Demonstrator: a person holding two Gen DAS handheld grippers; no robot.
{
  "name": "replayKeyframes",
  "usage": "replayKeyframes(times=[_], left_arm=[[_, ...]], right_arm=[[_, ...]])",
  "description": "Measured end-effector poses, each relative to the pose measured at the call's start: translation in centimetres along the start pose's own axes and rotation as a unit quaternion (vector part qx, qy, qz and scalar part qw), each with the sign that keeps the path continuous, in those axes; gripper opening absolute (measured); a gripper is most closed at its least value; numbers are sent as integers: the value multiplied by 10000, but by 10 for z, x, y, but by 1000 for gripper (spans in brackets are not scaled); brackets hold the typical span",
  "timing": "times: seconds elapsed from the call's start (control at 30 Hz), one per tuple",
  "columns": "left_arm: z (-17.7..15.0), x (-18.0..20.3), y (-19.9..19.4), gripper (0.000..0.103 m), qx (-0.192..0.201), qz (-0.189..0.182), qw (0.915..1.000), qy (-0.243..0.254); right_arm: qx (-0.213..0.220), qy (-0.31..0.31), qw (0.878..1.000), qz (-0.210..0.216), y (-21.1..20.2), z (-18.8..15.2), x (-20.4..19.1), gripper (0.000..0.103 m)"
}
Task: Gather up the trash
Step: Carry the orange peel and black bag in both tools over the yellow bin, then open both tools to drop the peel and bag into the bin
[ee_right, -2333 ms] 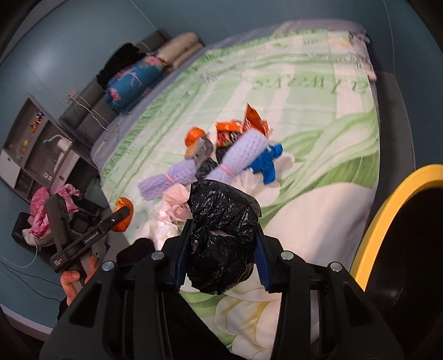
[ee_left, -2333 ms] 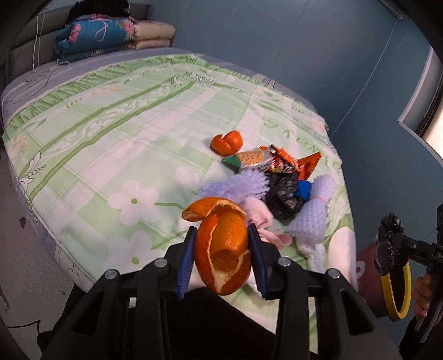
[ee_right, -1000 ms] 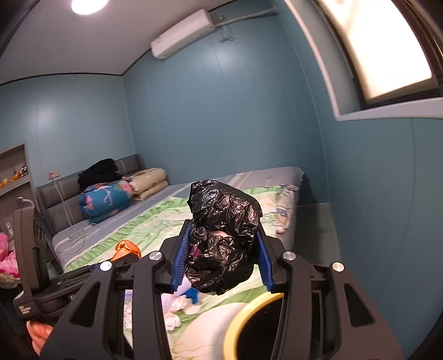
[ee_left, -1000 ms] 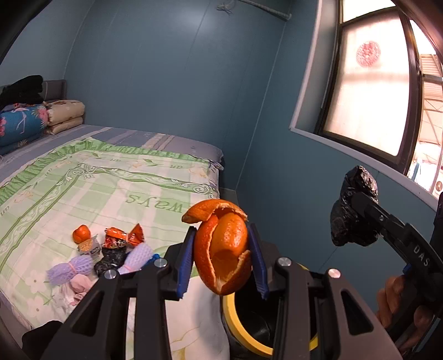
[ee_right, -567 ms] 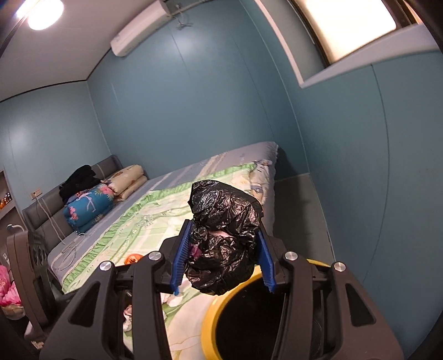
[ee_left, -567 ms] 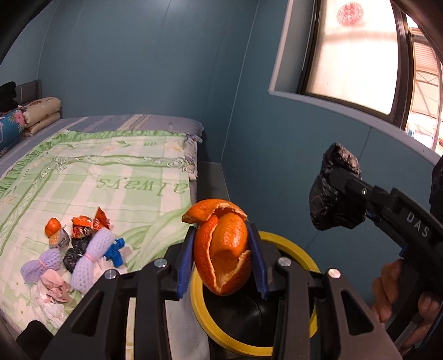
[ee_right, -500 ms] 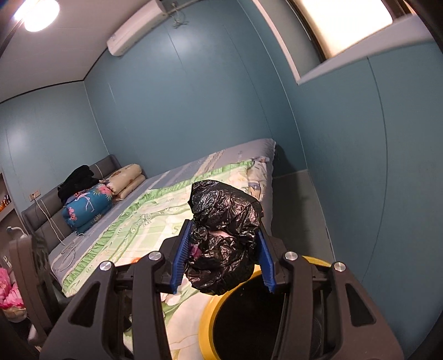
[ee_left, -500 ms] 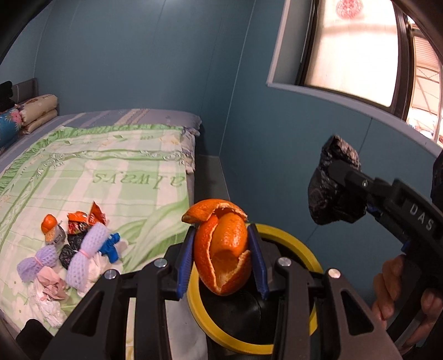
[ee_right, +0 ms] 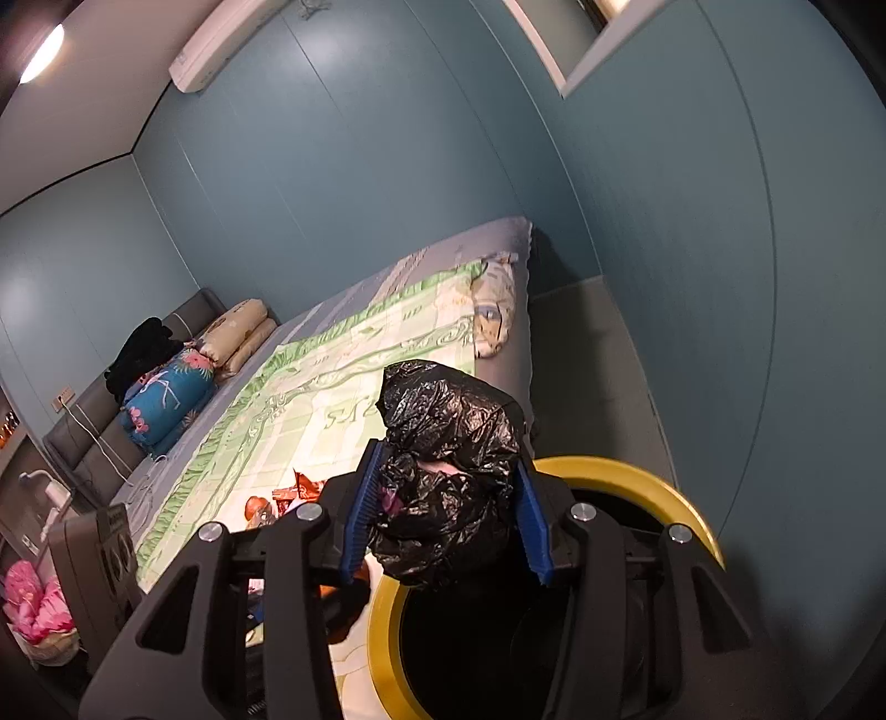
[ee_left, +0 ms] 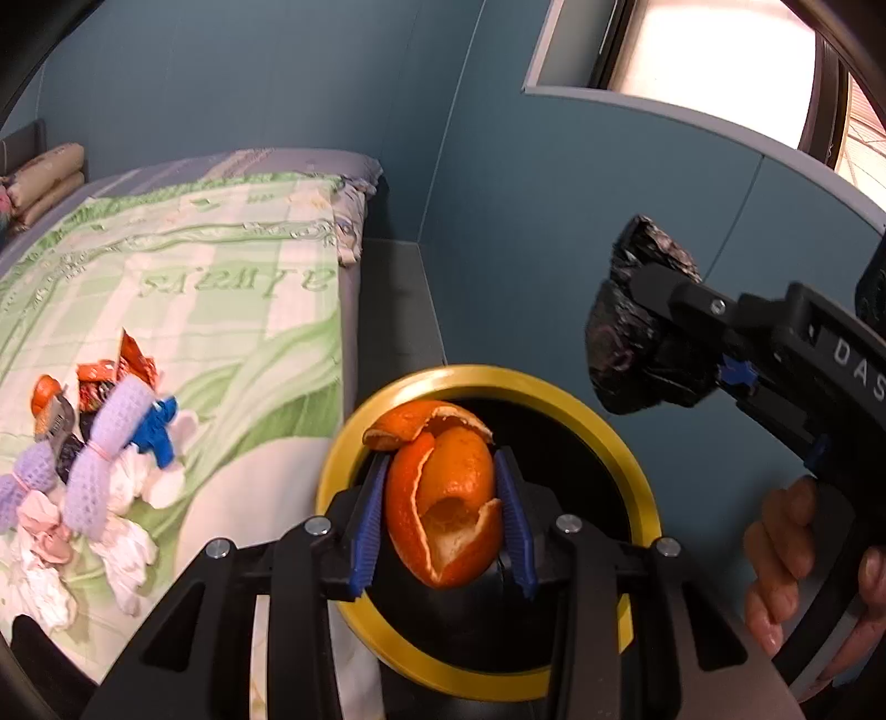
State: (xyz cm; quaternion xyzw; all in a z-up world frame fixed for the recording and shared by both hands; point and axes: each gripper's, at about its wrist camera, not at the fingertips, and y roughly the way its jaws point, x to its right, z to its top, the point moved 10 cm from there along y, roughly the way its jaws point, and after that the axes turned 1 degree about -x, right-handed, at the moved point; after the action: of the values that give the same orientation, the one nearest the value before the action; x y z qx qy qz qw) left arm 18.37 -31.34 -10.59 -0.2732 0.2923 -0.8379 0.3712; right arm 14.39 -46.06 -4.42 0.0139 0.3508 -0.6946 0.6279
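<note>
Drop-off step: left gripper (ee_left: 443,501) clamps orange peel (ee_left: 443,498), right gripper (ee_right: 446,507) clamps black bag (ee_right: 448,471), both over bin (ee_left: 637,476). Next: release into it.

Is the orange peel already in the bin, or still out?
Out. The orange peel sits clamped in the left gripper, above the yellow-rimmed bin's open mouth.

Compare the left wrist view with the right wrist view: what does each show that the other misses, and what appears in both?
Only the left wrist view shows the person's hand, the window and the purple mesh bundles.

Only the right wrist view shows the air conditioner, the ceiling light and the blue floral bedding.

Both show the yellow-rimmed bin, the green bedspread and the black plastic bag.
</note>
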Motion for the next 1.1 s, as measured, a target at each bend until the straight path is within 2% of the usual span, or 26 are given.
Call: replayKeyframes(times=[0.1,0.2,0.27,0.37,0.77,1.1], left_arm=[[-5,2,5,37,-53,-62,10000,-14],[-5,2,3,49,9,-62,10000,-9],[-3,-1,-1,63,113,-3,9999,-26],[0,-6,-9,65,229,59,9997,-40],[23,-38,-52,71,710,360,9965,-241],[34,-73,-95,76,1086,669,9906,-493]], right_arm=[[-48,57,10000,-11,5,-4,5,46],[6,82,10000,-55,4,-4,6,52],[46,120,9999,-53,3,-4,8,55],[97,141,9998,-80,2,-5,8,59],[98,-55,9999,112,0,-5,-9,62],[156,-428,9986,261,-6,1,-43,66]])
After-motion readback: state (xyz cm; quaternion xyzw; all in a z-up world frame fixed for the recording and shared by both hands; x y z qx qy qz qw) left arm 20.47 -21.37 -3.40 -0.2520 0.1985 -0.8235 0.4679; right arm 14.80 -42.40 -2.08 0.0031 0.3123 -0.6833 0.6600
